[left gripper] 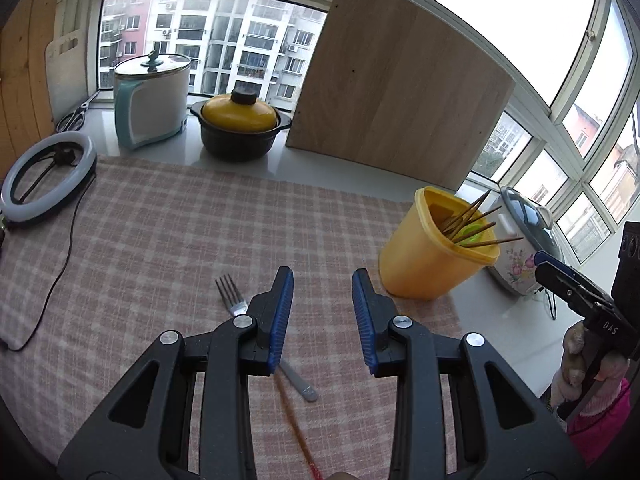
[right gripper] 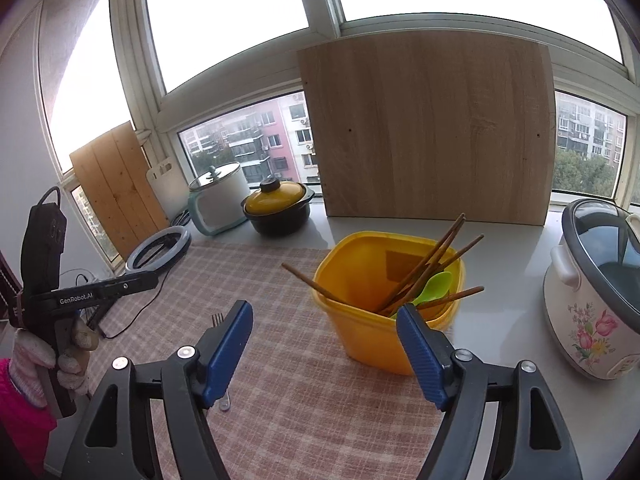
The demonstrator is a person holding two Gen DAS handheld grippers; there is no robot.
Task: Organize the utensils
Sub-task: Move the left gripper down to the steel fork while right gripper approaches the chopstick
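Yellow tub (right gripper: 384, 316) holds the chopsticks (right gripper: 424, 268) upright. Your left tongs (left gripper: 322, 316) and right tongs (right gripper: 326, 350) are both apart and empty; the fork (left gripper: 236, 304) lies left of the tub.

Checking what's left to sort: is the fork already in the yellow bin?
No, the fork lies flat on the checked cloth, left of the yellow bin, which holds chopsticks.

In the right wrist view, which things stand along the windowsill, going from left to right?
Ring light → white electric pot → yellow-lidded clay pot → wooden board → flowered rice cooker.
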